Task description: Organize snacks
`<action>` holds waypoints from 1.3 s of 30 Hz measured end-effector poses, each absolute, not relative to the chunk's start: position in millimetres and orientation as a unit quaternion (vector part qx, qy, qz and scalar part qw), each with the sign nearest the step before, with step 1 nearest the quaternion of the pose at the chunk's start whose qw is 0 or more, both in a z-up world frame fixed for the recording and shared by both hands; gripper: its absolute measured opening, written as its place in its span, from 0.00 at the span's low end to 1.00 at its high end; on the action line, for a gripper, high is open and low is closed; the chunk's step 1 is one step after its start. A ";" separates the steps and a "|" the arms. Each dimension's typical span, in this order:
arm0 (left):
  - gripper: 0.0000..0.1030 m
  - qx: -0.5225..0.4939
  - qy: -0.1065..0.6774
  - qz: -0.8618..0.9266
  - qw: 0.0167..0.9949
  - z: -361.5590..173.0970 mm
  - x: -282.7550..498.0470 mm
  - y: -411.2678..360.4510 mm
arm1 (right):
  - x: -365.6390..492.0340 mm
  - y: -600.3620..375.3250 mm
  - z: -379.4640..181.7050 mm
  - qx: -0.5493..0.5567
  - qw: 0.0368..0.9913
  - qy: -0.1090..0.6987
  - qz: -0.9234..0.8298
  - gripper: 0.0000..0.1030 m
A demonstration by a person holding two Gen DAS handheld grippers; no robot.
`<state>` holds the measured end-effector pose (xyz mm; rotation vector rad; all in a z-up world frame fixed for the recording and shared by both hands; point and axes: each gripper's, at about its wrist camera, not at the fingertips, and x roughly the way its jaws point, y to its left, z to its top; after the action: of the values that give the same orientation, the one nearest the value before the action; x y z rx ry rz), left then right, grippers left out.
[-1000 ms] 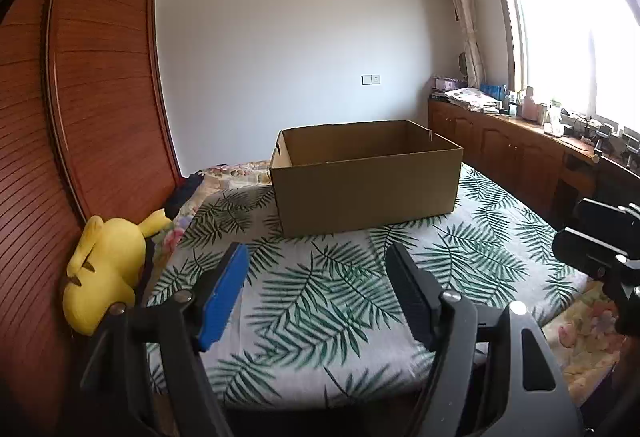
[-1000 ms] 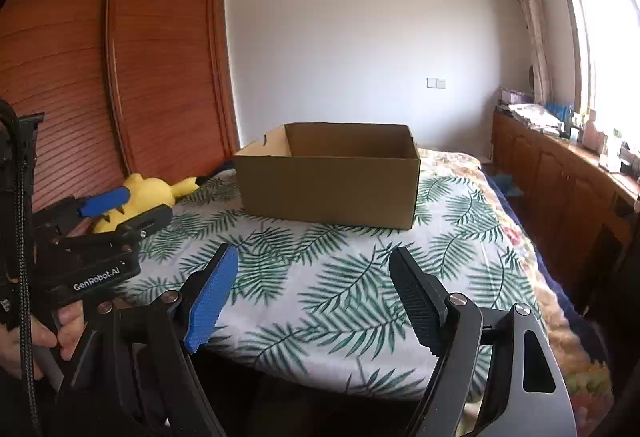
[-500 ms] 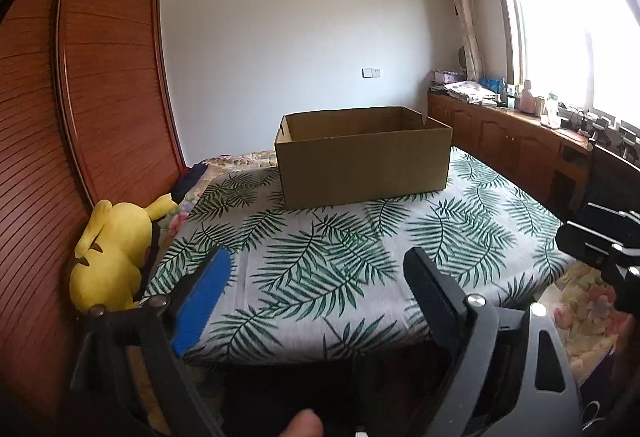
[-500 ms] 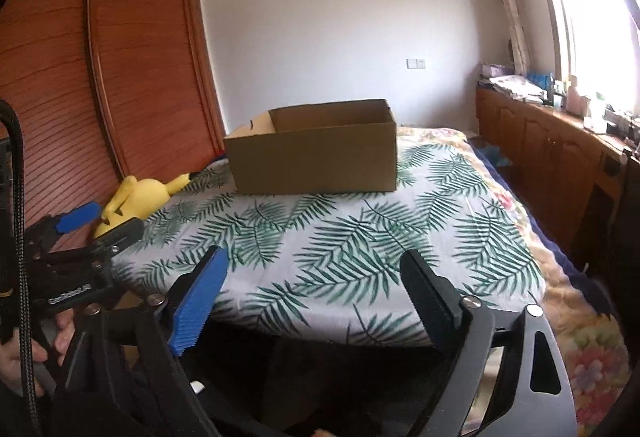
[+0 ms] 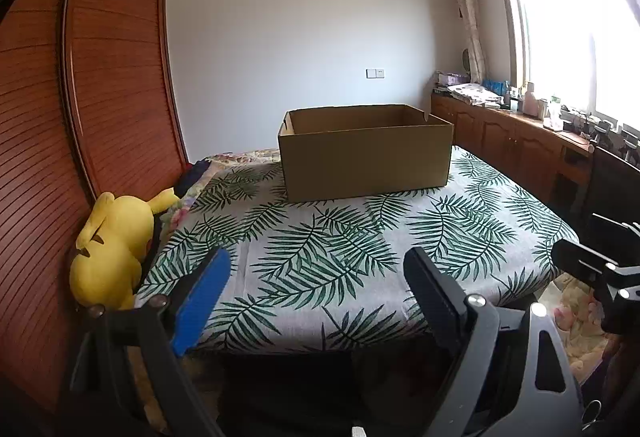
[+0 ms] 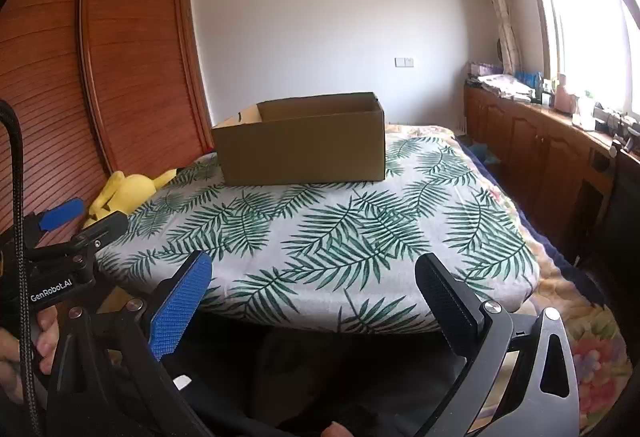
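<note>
An open brown cardboard box (image 5: 366,153) (image 6: 304,145) stands on the far part of a bed with a green leaf-print cover (image 5: 320,249) (image 6: 340,237); its inside is hidden by its walls. No snacks show in either view. My left gripper (image 5: 316,257) hangs open over the bed's near edge with nothing between its fingers. My right gripper (image 6: 314,261) is beside it at the same edge, its jaws opening, with nothing between them. Each gripper shows at the edge of the other's view: the right gripper (image 5: 600,269), and the left gripper (image 6: 68,225) held by a hand (image 6: 44,333).
A yellow plush toy (image 5: 116,245) (image 6: 124,189) lies between the bed's left side and a wooden slatted wardrobe (image 5: 100,77). Along the right wall runs a low wooden cabinet (image 5: 520,145) with clutter under a bright window. A floral blanket (image 6: 580,337) hangs at the bed's right.
Both grippers drew back from the bed and sank a little, so the box looks farther away. Both sets of jaws spread wider.
</note>
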<state>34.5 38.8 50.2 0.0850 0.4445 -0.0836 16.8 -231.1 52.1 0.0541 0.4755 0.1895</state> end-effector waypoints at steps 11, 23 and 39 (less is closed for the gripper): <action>0.87 0.039 0.229 -0.036 0.972 40.5 33.7 41.7 | 15.7 -228.6 49.1 0.020 0.969 0.232 0.085 1.00; 0.87 0.038 0.230 -0.035 0.972 40.7 32.4 42.0 | 15.4 -229.3 50.4 0.021 0.968 0.233 0.090 1.00; 0.87 0.034 0.227 -0.033 0.973 44.1 30.7 42.1 | 11.9 -230.7 54.5 0.019 0.971 0.222 0.086 1.00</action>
<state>30.7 42.1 44.1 0.0691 0.4580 -0.0676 11.9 -230.7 54.5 0.0391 0.4492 0.1737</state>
